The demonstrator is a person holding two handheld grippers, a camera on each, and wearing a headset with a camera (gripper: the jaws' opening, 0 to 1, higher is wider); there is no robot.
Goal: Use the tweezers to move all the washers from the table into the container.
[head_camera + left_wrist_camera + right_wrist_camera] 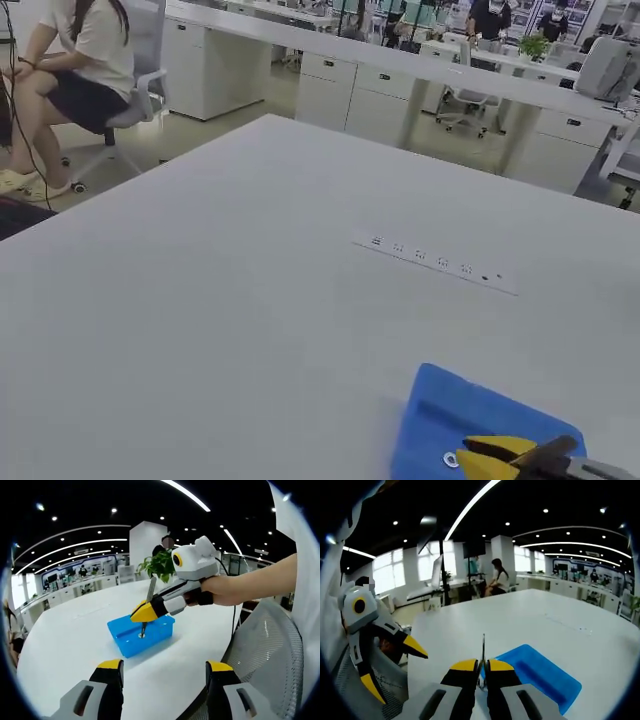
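A blue container (470,415) sits on the white table (250,300) at the near right. My right gripper (480,452) hovers over the container, shut on the grey tweezers (149,597). The tweezers point down into the blue container (142,637), their tips at a small silvery washer (141,635). In the head view the washer (451,459) lies in the container just left of the yellow jaws. In its own view my right gripper (480,666) holds the tweezers (483,647) above the container (540,677). My left gripper (164,672) is open and holds nothing, off the table's edge.
A white power strip (435,262) is set into the table beyond the container. My left gripper (395,672) appears to the left of the right one, near a grey mesh chair (265,660). A person sits on a chair (135,100) at far left. Desks and cabinets (340,90) stand behind.
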